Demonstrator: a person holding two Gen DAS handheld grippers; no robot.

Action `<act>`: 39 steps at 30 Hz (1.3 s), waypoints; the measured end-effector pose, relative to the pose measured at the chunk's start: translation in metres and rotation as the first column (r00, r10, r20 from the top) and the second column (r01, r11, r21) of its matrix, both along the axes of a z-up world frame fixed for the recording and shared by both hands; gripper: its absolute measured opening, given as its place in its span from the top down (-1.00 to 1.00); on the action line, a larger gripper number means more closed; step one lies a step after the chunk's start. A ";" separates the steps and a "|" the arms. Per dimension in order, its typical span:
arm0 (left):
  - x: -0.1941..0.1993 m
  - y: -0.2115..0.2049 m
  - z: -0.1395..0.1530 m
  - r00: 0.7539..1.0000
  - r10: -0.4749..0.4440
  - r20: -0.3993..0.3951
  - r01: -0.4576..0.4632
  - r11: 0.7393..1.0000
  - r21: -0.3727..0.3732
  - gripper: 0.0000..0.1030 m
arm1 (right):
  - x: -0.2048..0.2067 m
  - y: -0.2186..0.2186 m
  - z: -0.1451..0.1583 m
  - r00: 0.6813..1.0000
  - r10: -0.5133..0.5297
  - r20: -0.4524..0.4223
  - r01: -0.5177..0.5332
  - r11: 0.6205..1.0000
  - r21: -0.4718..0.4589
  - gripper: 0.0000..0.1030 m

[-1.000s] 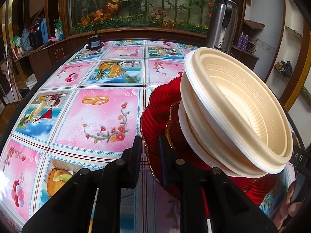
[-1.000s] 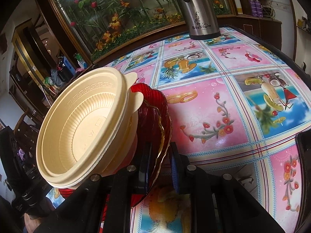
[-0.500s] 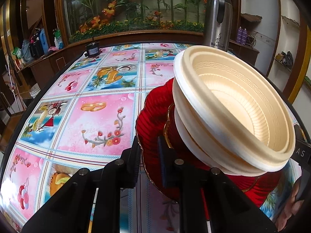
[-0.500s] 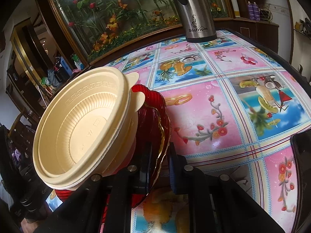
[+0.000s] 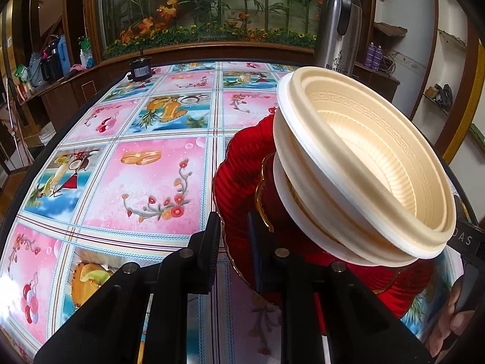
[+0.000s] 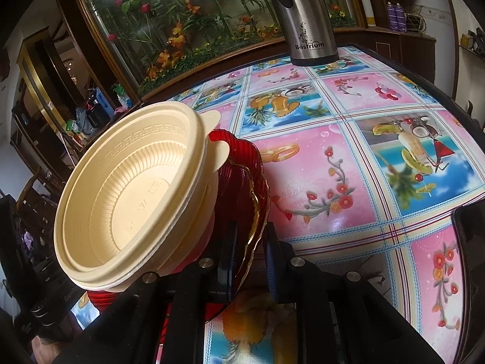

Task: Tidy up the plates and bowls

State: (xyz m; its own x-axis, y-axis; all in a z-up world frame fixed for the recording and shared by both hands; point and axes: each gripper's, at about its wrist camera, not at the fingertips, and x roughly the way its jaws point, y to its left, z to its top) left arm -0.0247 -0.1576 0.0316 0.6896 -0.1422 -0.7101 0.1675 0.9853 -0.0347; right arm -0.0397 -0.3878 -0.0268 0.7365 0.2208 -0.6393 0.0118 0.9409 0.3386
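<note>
Red plates [image 5: 242,182], both tools angled downward, gripping opposite rims

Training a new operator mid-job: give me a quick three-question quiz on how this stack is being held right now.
1. True or false: the cream bowls sit nested on the red plates.
2. What does the left gripper clamp? A) cream bowl rim B) red plate rim C) steel flask
3. Where does the right gripper grip?

Key: 1 true. 2 B. 3 The red plates' rim on the side opposite the left gripper; both grippers carry the stack above the tablecloth.
</note>
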 end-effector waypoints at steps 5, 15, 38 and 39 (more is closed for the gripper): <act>-0.001 0.003 0.000 1.000 0.000 -0.010 0.000 1.000 -0.008 0.49 | -0.004 0.000 0.000 1.000 -0.007 0.001 0.007 1.000 -0.006 0.63; 0.000 0.010 -0.001 1.000 0.000 -0.026 -0.001 1.000 -0.029 0.09 | -0.020 -0.001 0.003 1.000 -0.008 0.009 0.008 1.000 0.008 0.42; -0.027 0.032 0.008 0.999 -0.034 -0.013 0.033 0.995 -0.091 -0.47 | -0.066 0.000 0.012 0.998 0.036 0.042 -0.037 0.999 0.037 0.33; -0.029 0.032 0.008 0.999 -0.039 -0.014 0.037 0.995 -0.094 -0.49 | -0.067 0.000 0.012 0.998 0.037 0.042 -0.038 0.999 0.037 0.33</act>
State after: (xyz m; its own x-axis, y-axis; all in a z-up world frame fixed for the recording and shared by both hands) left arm -0.0539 -0.1257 0.0394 0.6712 -0.2346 -0.7032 0.2037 0.9705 -0.1294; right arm -0.1070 -0.3874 -0.0150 0.7527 0.2726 -0.5993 -0.0380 0.9267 0.3738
